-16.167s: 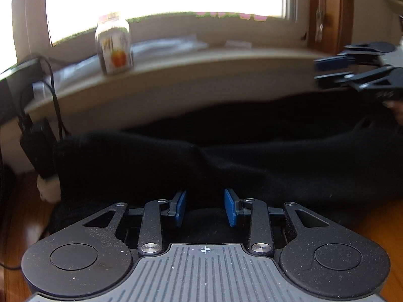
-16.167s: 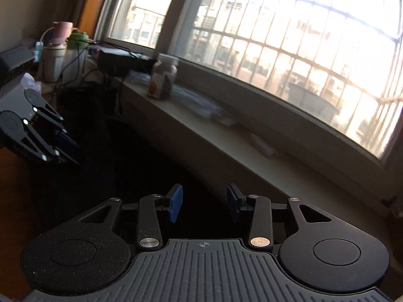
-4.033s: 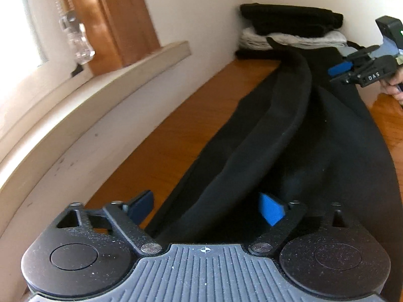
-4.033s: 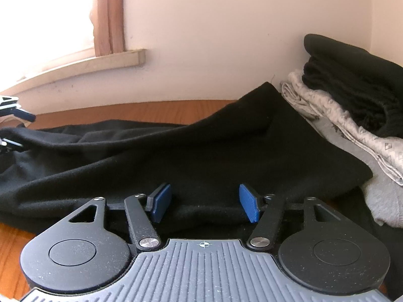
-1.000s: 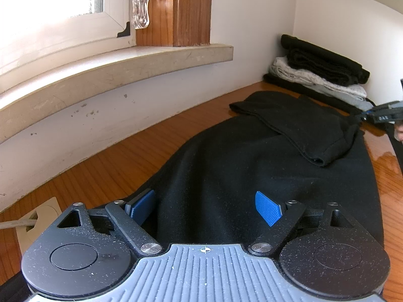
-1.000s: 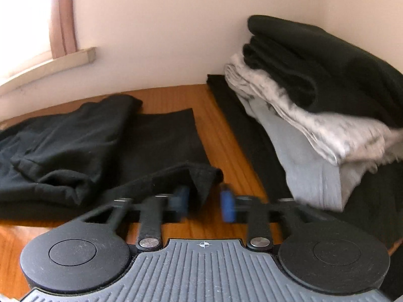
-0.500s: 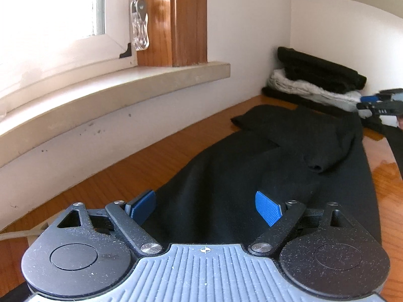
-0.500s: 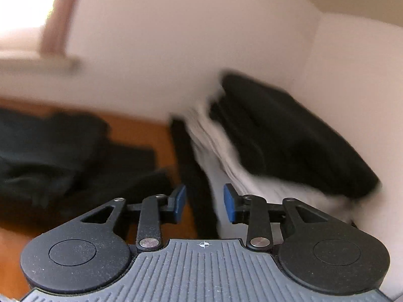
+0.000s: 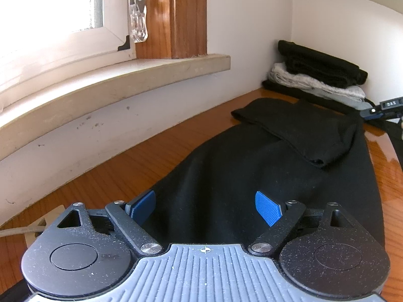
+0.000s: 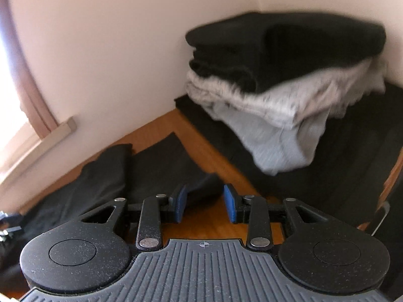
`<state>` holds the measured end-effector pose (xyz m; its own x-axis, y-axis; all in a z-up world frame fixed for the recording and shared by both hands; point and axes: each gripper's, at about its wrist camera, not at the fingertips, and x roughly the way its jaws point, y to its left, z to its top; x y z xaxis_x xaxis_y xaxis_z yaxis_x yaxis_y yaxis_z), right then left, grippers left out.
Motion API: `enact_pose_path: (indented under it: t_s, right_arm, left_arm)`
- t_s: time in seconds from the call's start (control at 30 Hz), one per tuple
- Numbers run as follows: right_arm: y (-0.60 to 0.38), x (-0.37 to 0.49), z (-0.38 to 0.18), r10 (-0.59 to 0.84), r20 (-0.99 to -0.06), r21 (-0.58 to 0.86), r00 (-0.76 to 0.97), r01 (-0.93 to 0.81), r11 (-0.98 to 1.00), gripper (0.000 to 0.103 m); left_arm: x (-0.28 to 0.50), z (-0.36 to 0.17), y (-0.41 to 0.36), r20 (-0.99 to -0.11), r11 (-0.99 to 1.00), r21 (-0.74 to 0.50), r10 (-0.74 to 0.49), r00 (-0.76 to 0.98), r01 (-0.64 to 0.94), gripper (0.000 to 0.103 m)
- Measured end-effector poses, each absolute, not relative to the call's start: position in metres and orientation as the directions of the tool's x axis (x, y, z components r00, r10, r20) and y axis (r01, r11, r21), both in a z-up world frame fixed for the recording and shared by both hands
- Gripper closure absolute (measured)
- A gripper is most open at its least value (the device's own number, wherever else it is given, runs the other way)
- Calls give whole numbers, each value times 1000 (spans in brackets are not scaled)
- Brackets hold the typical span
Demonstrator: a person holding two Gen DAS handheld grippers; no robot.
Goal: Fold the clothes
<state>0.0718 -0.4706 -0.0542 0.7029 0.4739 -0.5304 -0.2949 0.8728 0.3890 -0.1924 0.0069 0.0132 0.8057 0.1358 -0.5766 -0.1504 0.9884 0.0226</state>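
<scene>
Black matte garment (image 9: 289,166) spread long over glossy wooden table (image 9: 141,161), far end folded back in a soft lump; left gripper (image 9: 205,207) above near end, ribbed blue pads wide apart, empty. Right view, blurred: right gripper (image 10: 204,203) jaws part-open, unclamped, garment corner beyond; folded stack (image 10: 282,80), black knit over grey.

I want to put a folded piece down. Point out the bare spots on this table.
Bare wood runs between the white wall under the stone sill and the long black garment, and along the garment's right edge on the wooden table. The far corner is crowded by the stack of folded black and grey clothes.
</scene>
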Motion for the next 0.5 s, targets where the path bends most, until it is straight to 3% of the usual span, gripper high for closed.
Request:
enact_pose_path:
  t_s: [0.03, 0.07, 0.2, 0.5]
  right_arm:
    - [-469, 73, -56, 481, -529, 410, 699, -286, 866, 65]
    - [-468, 74, -58, 489, -528, 431, 695, -276, 859, 59]
    - [-463, 79, -65, 518, -521, 512, 679, -236, 826, 54]
    - [-456, 77, -67, 566, -516, 589, 643, -213, 779, 53]
  left_arm:
    - [-190, 12, 6, -583, 989, 24, 132, 802, -145, 3]
    - [-190, 13, 5, -582, 990, 30, 132, 802, -141, 1]
    - [-190, 12, 3, -582, 990, 37, 132, 802, -135, 2]
    - [-187, 12, 3, -585, 989, 36, 136, 799, -142, 2]
